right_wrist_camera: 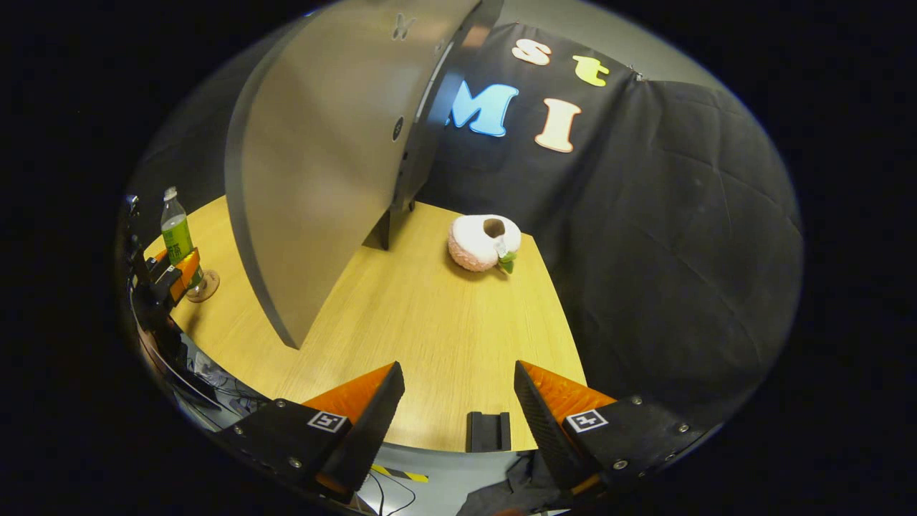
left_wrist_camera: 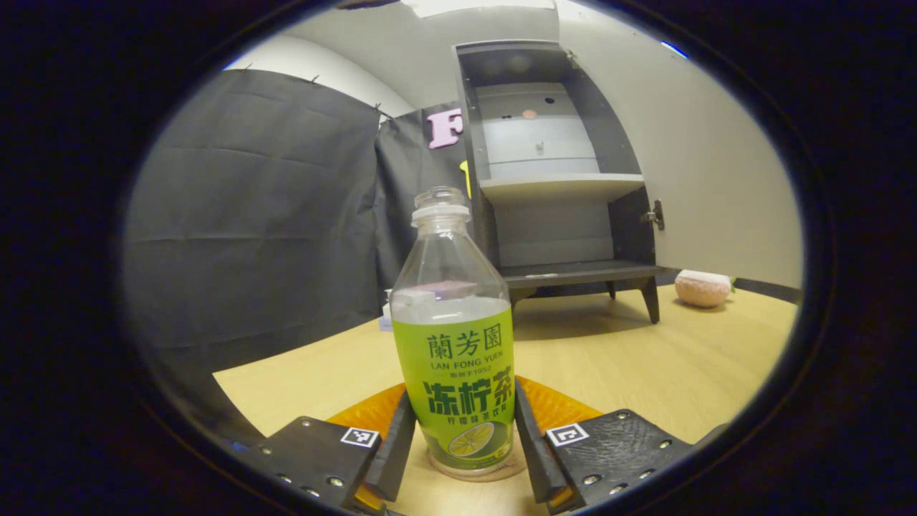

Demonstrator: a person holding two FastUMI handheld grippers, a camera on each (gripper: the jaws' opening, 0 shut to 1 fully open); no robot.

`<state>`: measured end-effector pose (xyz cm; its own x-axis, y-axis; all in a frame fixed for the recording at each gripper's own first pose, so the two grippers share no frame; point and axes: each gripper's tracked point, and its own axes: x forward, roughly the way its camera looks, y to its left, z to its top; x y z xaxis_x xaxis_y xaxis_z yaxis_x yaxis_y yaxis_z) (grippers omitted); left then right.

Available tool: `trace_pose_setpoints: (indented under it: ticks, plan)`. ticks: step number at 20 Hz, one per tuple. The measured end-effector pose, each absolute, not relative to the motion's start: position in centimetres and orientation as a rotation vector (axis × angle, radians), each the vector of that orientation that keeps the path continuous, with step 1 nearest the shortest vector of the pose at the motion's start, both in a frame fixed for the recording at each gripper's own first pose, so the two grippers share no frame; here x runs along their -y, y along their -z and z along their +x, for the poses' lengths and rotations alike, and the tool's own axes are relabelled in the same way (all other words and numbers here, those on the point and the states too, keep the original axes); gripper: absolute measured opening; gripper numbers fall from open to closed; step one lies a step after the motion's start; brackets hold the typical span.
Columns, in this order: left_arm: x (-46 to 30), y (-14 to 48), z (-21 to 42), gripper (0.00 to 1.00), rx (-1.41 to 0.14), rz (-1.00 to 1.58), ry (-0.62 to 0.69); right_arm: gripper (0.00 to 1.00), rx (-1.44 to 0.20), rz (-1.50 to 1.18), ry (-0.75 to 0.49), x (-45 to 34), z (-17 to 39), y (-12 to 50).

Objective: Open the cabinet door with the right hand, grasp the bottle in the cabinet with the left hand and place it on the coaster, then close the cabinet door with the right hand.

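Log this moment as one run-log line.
bottle: upright on coaster, between left tongs | cabinet door: open | right tongs: open, empty

The bottle (left_wrist_camera: 453, 344) was clear plastic with a bright green label, dark green lettering and a lime-slice picture, its cap translucent. The table (right_wrist_camera: 430, 322) showed pale yellow wood grain. The cabinet (left_wrist_camera: 555, 179) was dark grey-black with light grey back panels and shelf; its door (right_wrist_camera: 322, 158) was plain light grey. The plush toy (right_wrist_camera: 483, 244) was pink and white with a green leaf.
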<state>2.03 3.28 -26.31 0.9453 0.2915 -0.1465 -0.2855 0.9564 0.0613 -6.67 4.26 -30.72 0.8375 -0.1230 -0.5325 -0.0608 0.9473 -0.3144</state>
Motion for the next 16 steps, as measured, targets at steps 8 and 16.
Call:
trace_pose_setpoints:
  ticks: [8, 16]
  plan:
    - [-3.8, 26.2, 2.0, 0.84, -0.149, 0.025, -0.327, 0.95, -0.631, -0.342, -0.049, -6.5, -8.1, 33.1]
    - [-3.4, 23.5, 1.9, 0.84, -0.129, 0.0, -0.292, 0.95, -0.595, -0.319, -0.059, -7.3, -9.1, 32.1]
